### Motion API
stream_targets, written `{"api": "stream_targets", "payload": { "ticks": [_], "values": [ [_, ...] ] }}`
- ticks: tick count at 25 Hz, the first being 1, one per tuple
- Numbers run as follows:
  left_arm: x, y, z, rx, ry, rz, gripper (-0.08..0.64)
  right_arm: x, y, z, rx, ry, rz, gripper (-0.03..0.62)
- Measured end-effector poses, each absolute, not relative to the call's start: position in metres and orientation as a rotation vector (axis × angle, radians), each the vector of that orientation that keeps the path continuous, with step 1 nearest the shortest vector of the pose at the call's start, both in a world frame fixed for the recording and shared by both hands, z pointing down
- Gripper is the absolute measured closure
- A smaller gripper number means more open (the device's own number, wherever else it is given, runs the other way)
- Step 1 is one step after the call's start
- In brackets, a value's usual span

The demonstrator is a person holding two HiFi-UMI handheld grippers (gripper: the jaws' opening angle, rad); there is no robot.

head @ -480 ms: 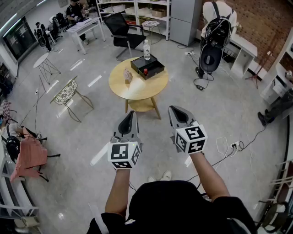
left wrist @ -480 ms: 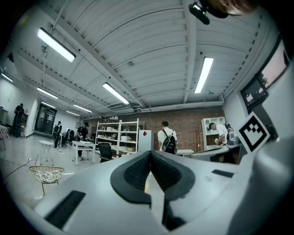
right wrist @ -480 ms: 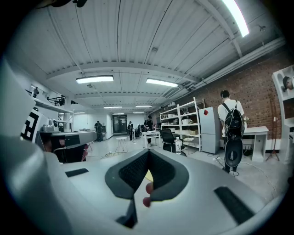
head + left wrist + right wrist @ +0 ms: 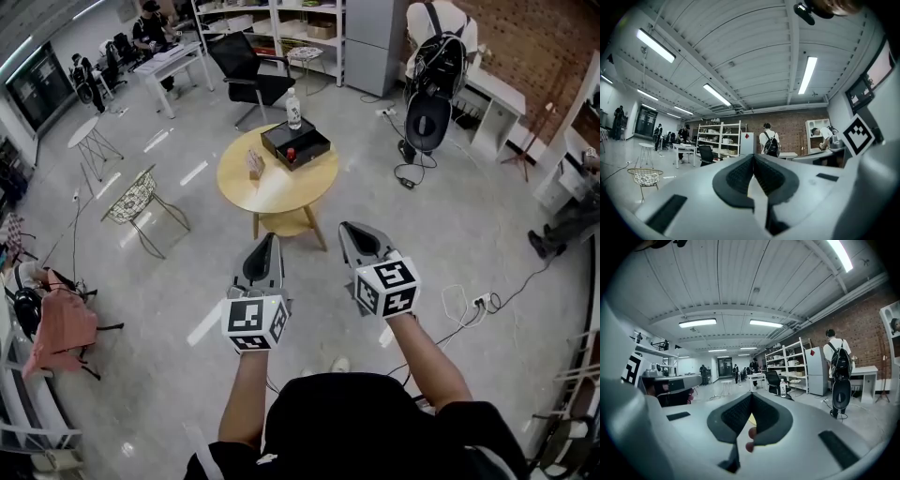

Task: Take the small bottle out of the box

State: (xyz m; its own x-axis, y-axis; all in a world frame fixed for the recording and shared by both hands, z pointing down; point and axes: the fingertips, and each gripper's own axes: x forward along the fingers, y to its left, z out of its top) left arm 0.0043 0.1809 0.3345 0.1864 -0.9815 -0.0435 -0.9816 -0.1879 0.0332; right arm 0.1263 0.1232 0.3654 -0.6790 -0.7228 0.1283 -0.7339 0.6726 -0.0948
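Note:
In the head view a black box (image 4: 296,142) lies open on a round wooden table (image 4: 277,187) some way ahead of me. A small bottle with a red cap (image 4: 291,155) stands inside the box. Both grippers hover over the floor, well short of the table. My left gripper (image 4: 271,238) and my right gripper (image 4: 348,227) point toward it, side by side. The left gripper (image 4: 753,158) has its jaws pressed together with nothing in them. The right gripper (image 4: 751,396) is shut and empty too.
A tall clear bottle (image 4: 293,108) stands behind the box and a small tan object (image 4: 254,165) lies left of it. A wire chair (image 4: 137,194) stands left of the table and an office chair (image 4: 246,67) beyond it. A person with a backpack (image 4: 434,70) stands far right. Cables (image 4: 469,300) lie on the floor at right.
The view has shifted only slightly, so the table sits a little further left in the picture. Both grippers stay shut and side by side.

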Motion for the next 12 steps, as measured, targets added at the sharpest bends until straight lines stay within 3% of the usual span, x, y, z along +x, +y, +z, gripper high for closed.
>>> {"api": "stream_targets", "payload": {
  "ticks": [12],
  "values": [
    [0.034, 0.161, 0.367, -2.429, 2.047, 0.05, 0.549, 0.142, 0.1, 0.386, 1.137, -2.822, 0.228, 0.592]
  ]
}}
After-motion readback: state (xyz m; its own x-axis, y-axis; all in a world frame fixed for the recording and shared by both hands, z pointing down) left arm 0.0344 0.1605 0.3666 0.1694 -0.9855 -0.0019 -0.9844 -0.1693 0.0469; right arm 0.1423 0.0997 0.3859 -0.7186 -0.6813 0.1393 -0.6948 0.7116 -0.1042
